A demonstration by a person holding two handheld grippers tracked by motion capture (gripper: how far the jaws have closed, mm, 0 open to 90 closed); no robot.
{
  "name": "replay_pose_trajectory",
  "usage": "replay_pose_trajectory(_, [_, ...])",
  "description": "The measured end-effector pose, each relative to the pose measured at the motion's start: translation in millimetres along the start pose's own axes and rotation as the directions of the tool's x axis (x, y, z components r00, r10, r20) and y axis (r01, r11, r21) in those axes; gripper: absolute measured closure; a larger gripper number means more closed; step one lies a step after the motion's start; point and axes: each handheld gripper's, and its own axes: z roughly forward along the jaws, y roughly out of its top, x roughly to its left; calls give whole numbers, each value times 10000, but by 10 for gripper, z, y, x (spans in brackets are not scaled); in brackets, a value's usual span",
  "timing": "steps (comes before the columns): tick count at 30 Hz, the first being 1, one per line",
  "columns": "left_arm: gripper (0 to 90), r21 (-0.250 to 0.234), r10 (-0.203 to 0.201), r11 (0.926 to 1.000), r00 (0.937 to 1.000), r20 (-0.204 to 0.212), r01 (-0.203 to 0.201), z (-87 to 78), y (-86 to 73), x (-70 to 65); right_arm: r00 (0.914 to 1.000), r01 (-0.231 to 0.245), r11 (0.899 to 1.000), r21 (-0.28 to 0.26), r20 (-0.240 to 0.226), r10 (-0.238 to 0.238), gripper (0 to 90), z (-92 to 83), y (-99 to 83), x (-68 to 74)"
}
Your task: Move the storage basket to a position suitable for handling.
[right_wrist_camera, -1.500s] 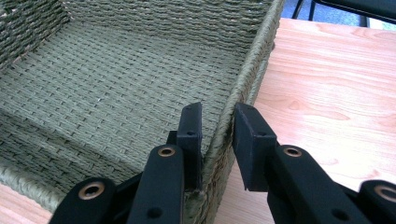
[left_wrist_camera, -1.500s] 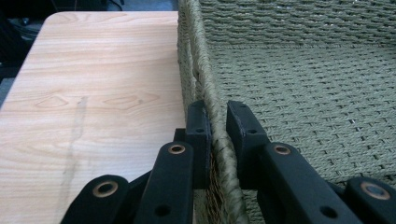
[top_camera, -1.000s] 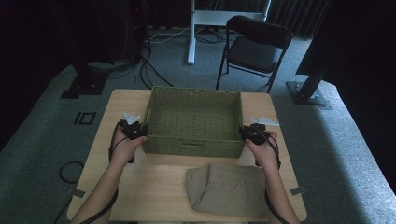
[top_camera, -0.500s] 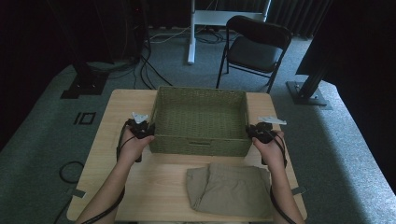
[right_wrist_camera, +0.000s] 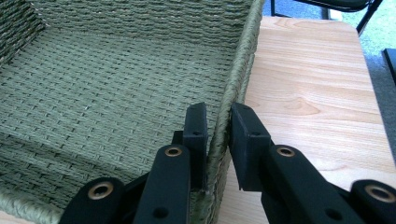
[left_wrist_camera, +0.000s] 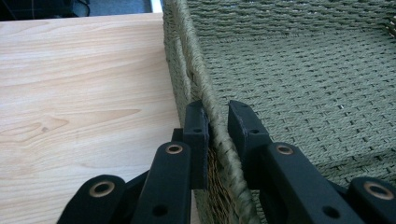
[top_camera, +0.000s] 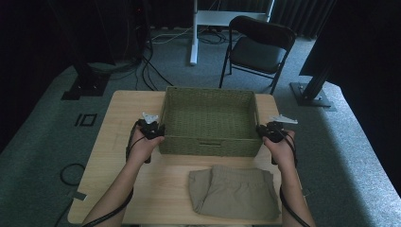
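Note:
An empty green woven basket stands on the far half of the wooden table. My left gripper is shut on its left wall, one jaw outside and one inside. The left gripper view has the left gripper pinching the braided rim, with the basket's woven floor on the right. On the opposite side my right gripper is shut on the right wall. In the right gripper view the right gripper clamps that rim, and the basket's floor lies to its left.
A folded khaki garment lies on the table in front of the basket, near the front edge. Bare wood shows on both sides of the basket. Beyond the table stand a black folding chair and a white stand.
The basket has slid to the right across the table, with both hands and grippers moving along with it.

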Motion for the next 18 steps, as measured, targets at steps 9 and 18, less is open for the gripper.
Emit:
replay_pose_trajectory(9, [789, 2, 77, 10000, 9999, 118, -77, 60, 33, -126, 9998, -200, 9998, -10, 81, 200, 775, -2, 2, -153])
replay_pose_trajectory(18, [789, 96, 243, 9997, 9995, 204, -245, 123, 83, -248, 9991, -238, 9997, 74, 360, 235, 783, -30, -3, -248])
